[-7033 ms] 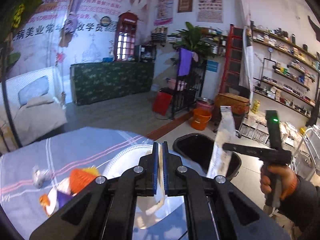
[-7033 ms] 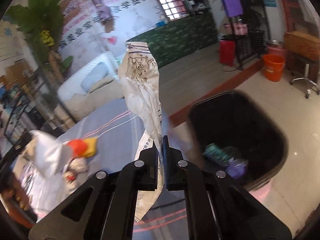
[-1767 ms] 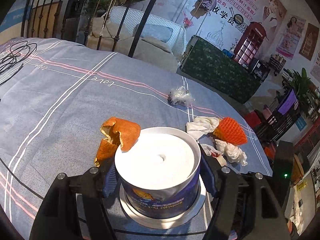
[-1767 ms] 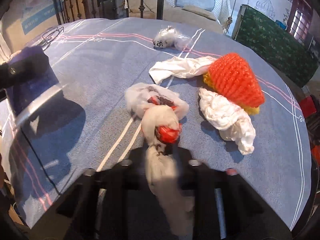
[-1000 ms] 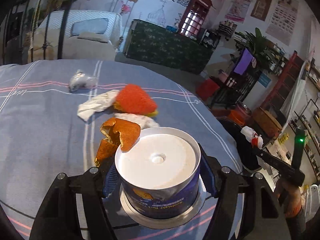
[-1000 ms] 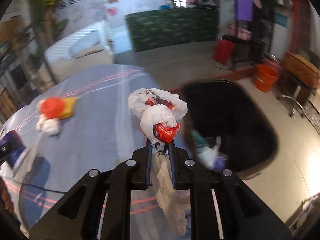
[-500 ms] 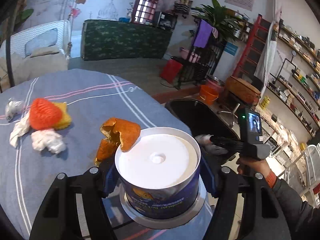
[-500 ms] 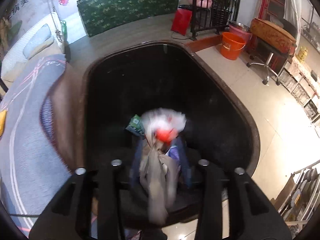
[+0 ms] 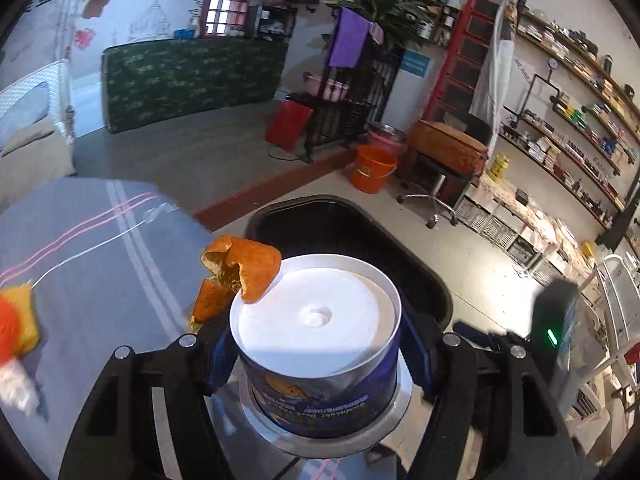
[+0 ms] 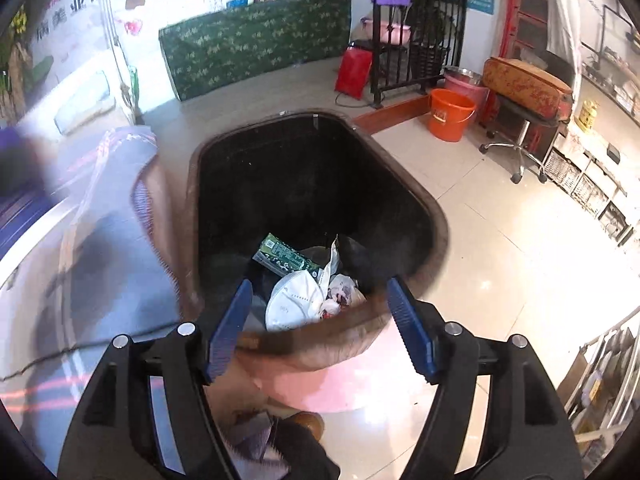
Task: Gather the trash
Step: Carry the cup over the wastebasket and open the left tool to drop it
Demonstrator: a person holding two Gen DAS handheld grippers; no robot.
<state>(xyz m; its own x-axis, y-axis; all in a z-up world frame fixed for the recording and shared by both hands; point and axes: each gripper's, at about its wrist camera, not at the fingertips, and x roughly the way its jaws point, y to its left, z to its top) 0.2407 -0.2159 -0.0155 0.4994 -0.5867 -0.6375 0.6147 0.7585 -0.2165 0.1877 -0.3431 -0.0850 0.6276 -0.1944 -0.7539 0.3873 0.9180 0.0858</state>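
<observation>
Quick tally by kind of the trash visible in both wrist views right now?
Tubs: 1, the blue tub in the left gripper
Orange peels: 1, the orange peel on the tub's rim
Face masks: 1, the face mask in the bin
Green packets: 1, the green packet
Plastic bags: 1, the knotted bag
Total: 5

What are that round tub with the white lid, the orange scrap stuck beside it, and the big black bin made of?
The tub looks like thin metal or foil-lined card with a printed blue wrap; its flat white lid looks like matte plastic. The orange scrap looks like dried citrus peel: rough skin, curled torn edges. The bin seems moulded plastic, smooth and dark with a rounded rim.
</observation>
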